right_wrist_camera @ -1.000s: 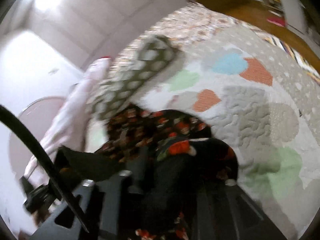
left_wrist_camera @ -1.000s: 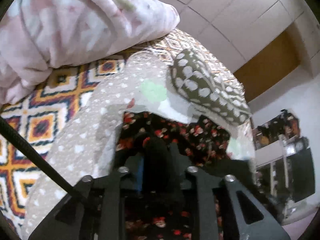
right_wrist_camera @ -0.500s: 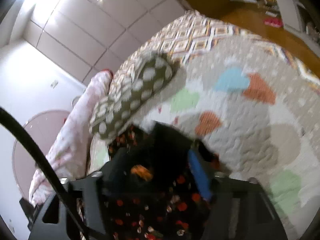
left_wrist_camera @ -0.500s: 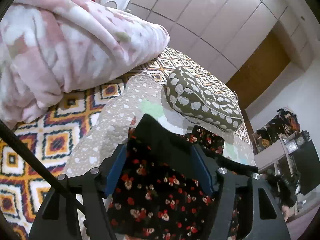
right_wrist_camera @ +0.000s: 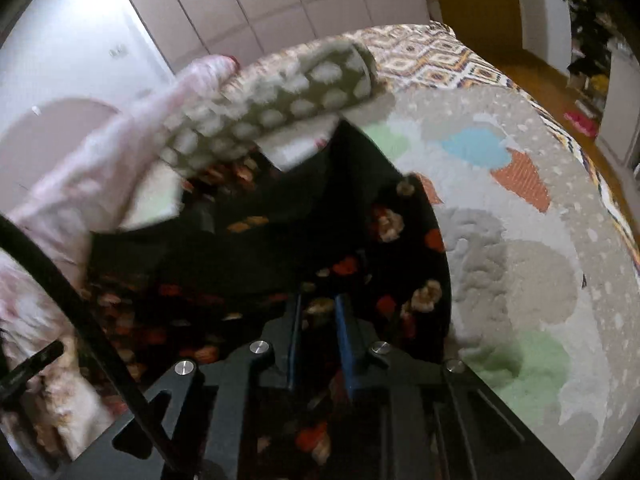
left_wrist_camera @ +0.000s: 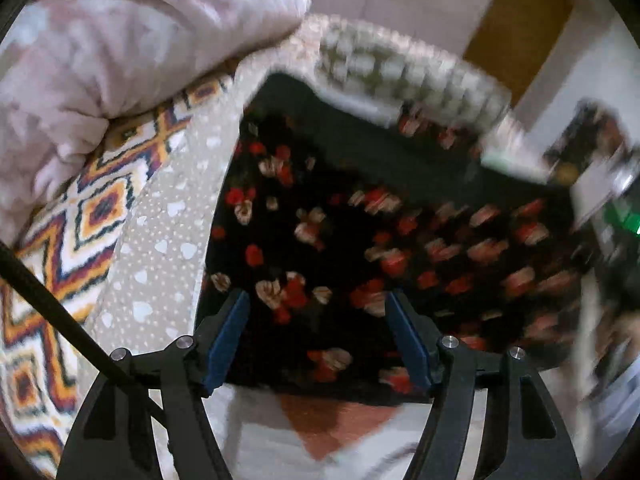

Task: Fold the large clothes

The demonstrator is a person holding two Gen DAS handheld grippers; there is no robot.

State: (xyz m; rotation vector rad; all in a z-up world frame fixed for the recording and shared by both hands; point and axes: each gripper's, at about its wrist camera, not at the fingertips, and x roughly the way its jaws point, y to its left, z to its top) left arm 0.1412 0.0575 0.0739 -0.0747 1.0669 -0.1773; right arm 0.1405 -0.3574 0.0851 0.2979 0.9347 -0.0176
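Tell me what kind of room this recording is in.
Most likely a bedroom: the black floral garment lies on a quilted bedspread, with an olive spotted pillow and a bunched pink blanket beside it.

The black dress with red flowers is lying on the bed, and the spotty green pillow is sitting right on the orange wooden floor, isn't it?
Not quite. The right wrist view shows the olive-green pillow with white spots resting on the bed's patchwork quilt, not on the floor. The black fabric with red flowers does lie on the bed, just in front of it.

Left claw point(left_wrist_camera: 318, 330) spread, right claw point(right_wrist_camera: 318, 322) pinched
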